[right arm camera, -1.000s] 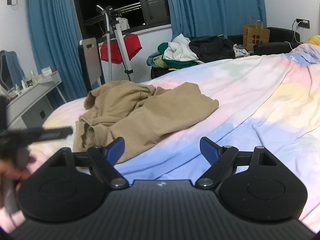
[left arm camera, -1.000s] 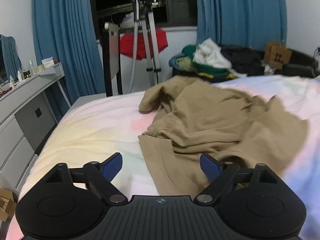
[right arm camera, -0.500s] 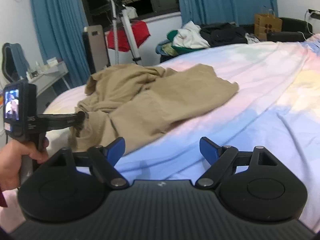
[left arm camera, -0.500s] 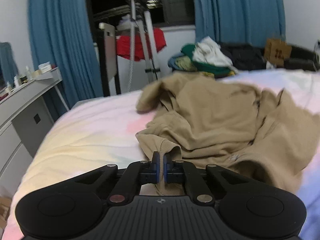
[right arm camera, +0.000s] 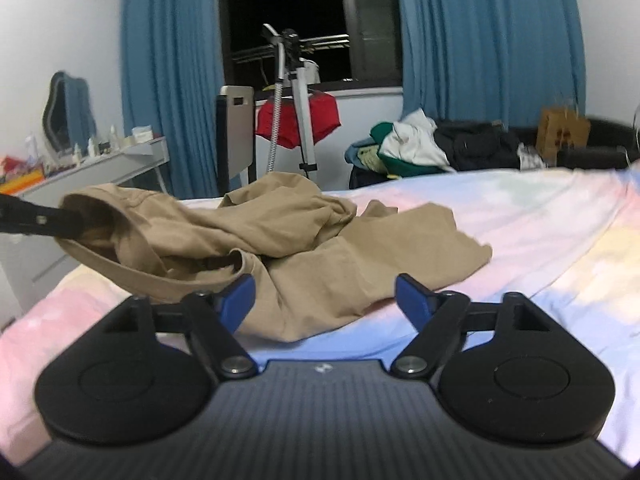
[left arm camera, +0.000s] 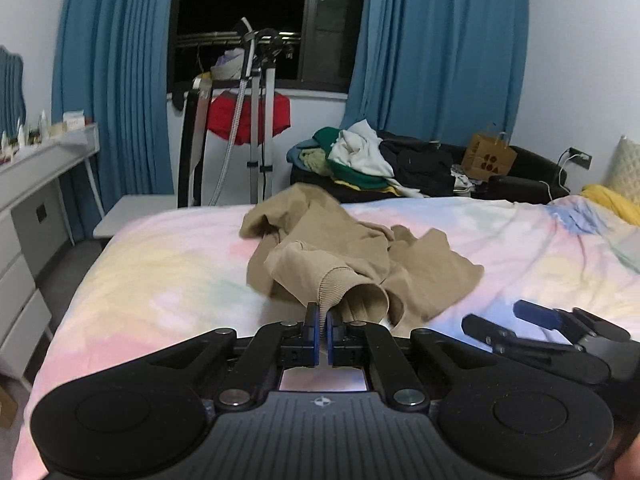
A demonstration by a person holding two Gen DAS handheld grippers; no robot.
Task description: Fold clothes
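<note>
Jaws of left gripper [left arm camera: 321, 322] pinch tan garment's [left arm camera: 360, 256] cuff.

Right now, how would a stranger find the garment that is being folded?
Look at the pastel bed. The crumpled tan garment lies on it, its ribbed cuff pinched in the left gripper. It is the only clothing on the sheet; the others are piled behind the bed.

I can read no words or numbers from here. The brown paper bag [left arm camera: 489, 155] by the far wall carries a dark printed mark, too small for me to make out.
</note>
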